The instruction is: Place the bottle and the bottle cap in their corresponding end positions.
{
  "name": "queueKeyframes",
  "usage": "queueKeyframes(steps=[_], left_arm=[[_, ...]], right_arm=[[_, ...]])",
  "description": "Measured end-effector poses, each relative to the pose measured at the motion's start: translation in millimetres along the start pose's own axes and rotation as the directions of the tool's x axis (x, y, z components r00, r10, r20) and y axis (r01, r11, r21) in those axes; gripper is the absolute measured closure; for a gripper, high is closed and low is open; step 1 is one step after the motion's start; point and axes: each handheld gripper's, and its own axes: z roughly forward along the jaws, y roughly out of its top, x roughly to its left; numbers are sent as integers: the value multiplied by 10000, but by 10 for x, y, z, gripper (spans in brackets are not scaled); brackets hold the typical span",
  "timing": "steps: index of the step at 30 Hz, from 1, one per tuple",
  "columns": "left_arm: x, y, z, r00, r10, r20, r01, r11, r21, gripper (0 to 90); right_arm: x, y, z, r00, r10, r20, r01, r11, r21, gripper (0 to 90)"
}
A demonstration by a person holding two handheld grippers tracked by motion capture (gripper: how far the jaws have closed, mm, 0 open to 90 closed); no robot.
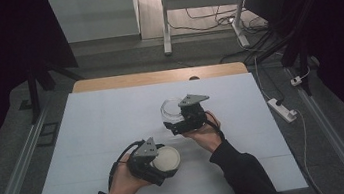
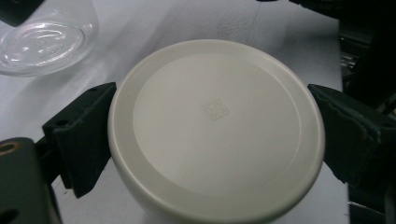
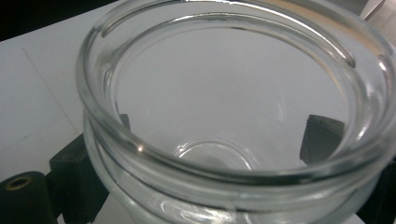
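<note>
- My left gripper (image 1: 161, 165) sat low on the near-left part of the white table (image 1: 99, 132), held in the person's left hand (image 1: 123, 181).
- Its jaws were spread wide and pressed against both sides of a round white lid (image 2: 215, 130); in the left gripper view the lid's flat top faced the camera, with a faint square mark at its centre.
- In the high view the lid (image 1: 167, 159) showed just right of that gripper's body, close above the table; I could not tell if it touched the surface.
- Up and to the right, near the table's middle, my right gripper (image 1: 175, 119) was held by the right hand (image 1: 205, 134), grey plate on top.
- Its jaws were opened wide around a clear glass jar (image 3: 233, 116), one on each side below the rim; the open mouth faced that camera and the jar looked empty.
- In the high view the jar (image 1: 170, 108) sat just left of the right gripper, well apart from the lid.
</note>
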Motion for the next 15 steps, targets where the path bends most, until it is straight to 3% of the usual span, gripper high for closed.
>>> queueKeyframes(steps=[4,15], left_arm=[[36,-23,85,9998,-220,-28,220,9997,81,81],[98,-80,246,9990,-344,-292,349,9992,188,81]], right_arm=[[-33,26,64,10000,20,90,-21,10000,74,70],[-117,102,286,9998,41,202,-45,9998,176,70]])
